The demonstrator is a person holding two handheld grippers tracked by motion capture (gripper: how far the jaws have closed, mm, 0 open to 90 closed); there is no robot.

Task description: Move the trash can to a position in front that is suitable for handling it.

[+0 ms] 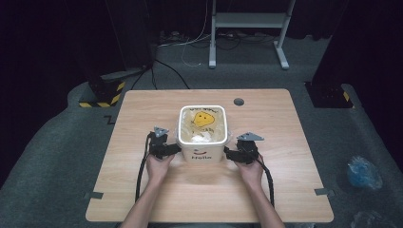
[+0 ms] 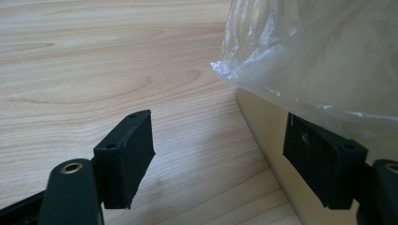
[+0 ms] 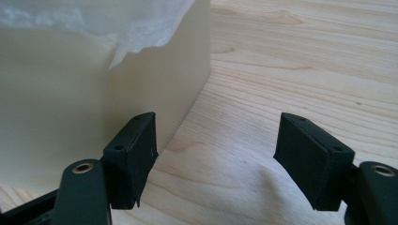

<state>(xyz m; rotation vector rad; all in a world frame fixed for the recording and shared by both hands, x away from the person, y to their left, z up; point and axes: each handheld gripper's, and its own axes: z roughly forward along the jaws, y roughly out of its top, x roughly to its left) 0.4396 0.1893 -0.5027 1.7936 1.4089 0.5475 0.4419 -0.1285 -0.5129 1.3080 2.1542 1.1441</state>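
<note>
A cream square bin [image 1: 202, 156] with "Hello" on its front stands mid-table, lined with a clear plastic bag [image 1: 202, 137]; a yellow shape with dark marks shows inside. My left gripper [image 1: 175, 150] sits at the bin's left side and my right gripper [image 1: 229, 153] at its right side, each in a hand. In the left gripper view the gripper [image 2: 220, 136] is open, one pad close to the bin wall [image 2: 267, 126] under the bag's overhang [image 2: 319, 51]. In the right gripper view the gripper [image 3: 218, 136] is open beside the bin wall [image 3: 70, 93], below the bag's edge [image 3: 94, 18].
The wooden table [image 1: 142, 118] has a round hole [image 1: 238, 101] behind the bin. On the floor are a metal stand [image 1: 247, 21] at the back, yellow-and-black striped bases [image 1: 102, 97] at the left, and a crumpled plastic bag [image 1: 363, 172] at the right.
</note>
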